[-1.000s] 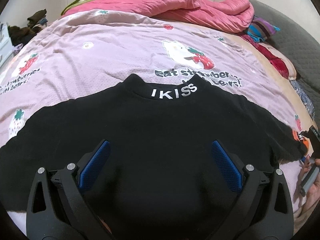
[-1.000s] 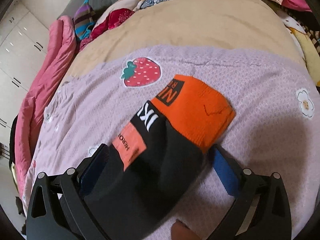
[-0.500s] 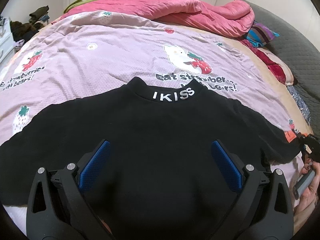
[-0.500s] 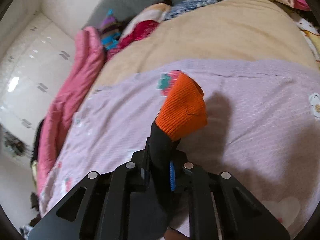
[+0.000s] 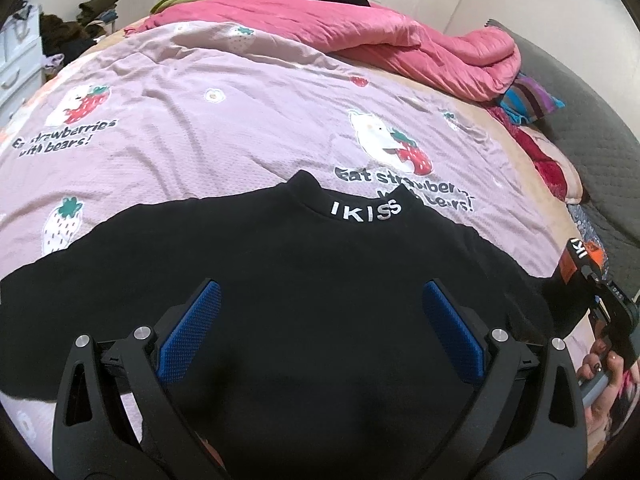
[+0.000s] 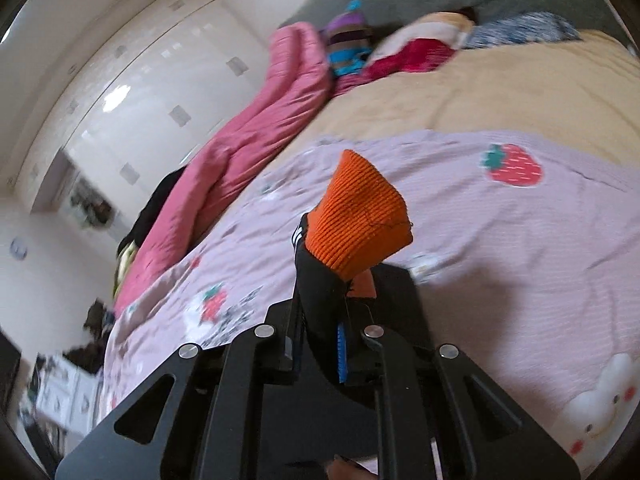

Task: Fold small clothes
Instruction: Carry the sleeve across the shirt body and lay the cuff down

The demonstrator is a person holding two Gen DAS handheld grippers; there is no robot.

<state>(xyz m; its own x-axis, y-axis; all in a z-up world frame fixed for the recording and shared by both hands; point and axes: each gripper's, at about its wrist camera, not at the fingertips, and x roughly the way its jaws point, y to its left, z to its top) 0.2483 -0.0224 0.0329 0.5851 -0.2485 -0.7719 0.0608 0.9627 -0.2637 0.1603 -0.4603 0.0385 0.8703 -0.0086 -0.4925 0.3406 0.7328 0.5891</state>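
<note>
A small black sweater (image 5: 304, 280) with white "IKISS" lettering on the collar lies flat on the lilac strawberry bedspread (image 5: 224, 128). My left gripper (image 5: 316, 320) is open and empty, hovering over the sweater's body. My right gripper (image 6: 336, 320) is shut on the sweater's right sleeve, whose orange cuff (image 6: 360, 220) sticks up beyond the fingers, lifted off the bed. In the left wrist view the right gripper (image 5: 600, 292) holds that sleeve (image 5: 576, 264) at the far right edge.
A pink quilt (image 5: 360, 36) is bunched along the far side of the bed. Striped and red clothes (image 5: 532, 108) and a beige blanket (image 6: 500, 92) lie by the grey headboard (image 5: 592, 136). White wardrobes (image 6: 132, 92) stand behind.
My right gripper closed on the sleeve, then lifted it and swung it leftward over the bed. The left gripper stayed open over the sweater, drawing back slightly.
</note>
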